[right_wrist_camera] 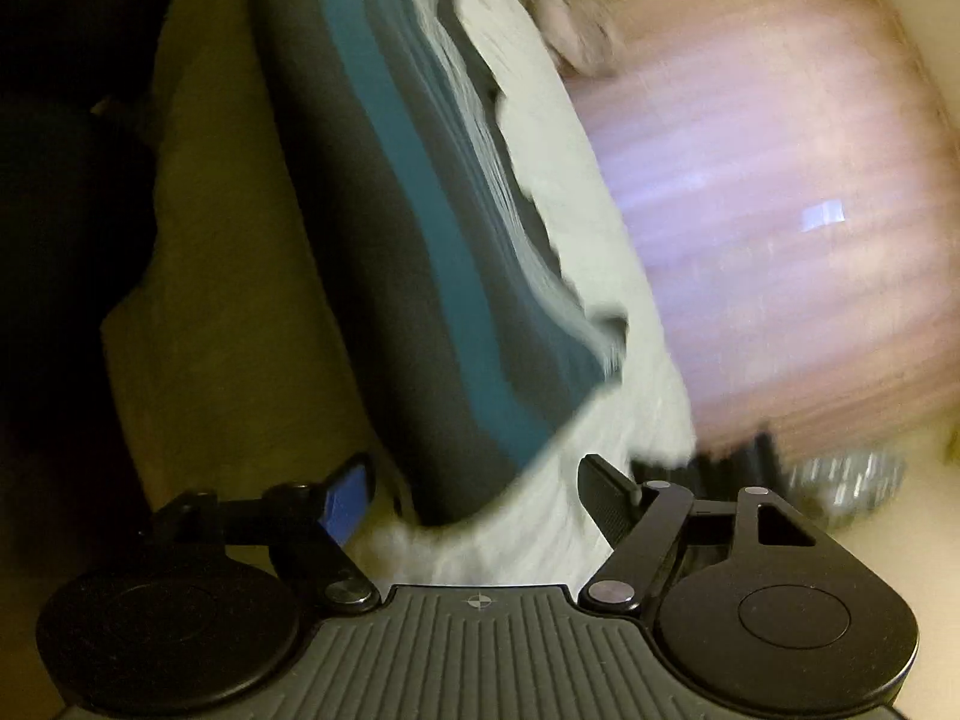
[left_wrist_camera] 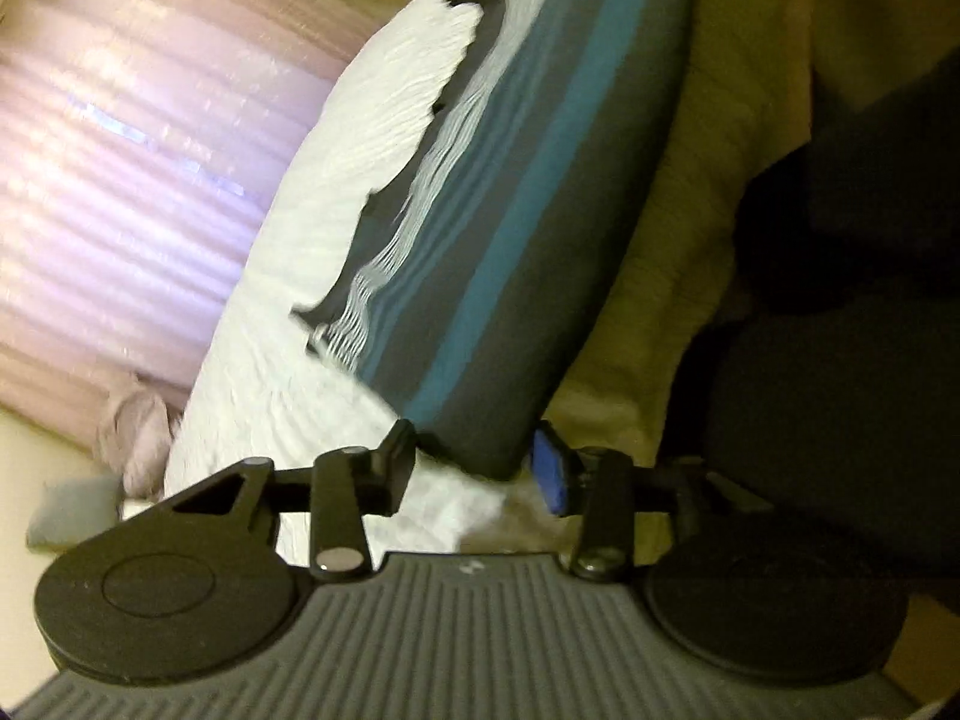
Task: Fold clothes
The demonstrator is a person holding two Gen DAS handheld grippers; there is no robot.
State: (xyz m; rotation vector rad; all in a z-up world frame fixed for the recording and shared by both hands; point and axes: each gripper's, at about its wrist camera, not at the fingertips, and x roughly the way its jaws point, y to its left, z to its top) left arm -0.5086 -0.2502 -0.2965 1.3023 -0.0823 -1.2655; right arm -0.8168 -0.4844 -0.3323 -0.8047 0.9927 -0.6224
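Trouble could come now: left claw (left_wrist_camera: 480, 468) and right claw (right_wrist_camera: 474, 498) both stand apart, gripping nothing, so the striped cloth (left_wrist_camera: 510, 210) at mid frame may slump unfolded.

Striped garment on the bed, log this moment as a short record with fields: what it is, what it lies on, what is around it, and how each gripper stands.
garment: dark striped garment with teal bands and thin white lines
lies on: white textured cloth, partly overlapping it
beside: olive fabric on one side, pink ribbed cover on the other
left gripper: open, garment's corner between the fingers, pads not pressing
right gripper: open, garment's corner between the fingers, pads not pressing
image quality: both views motion-blurred
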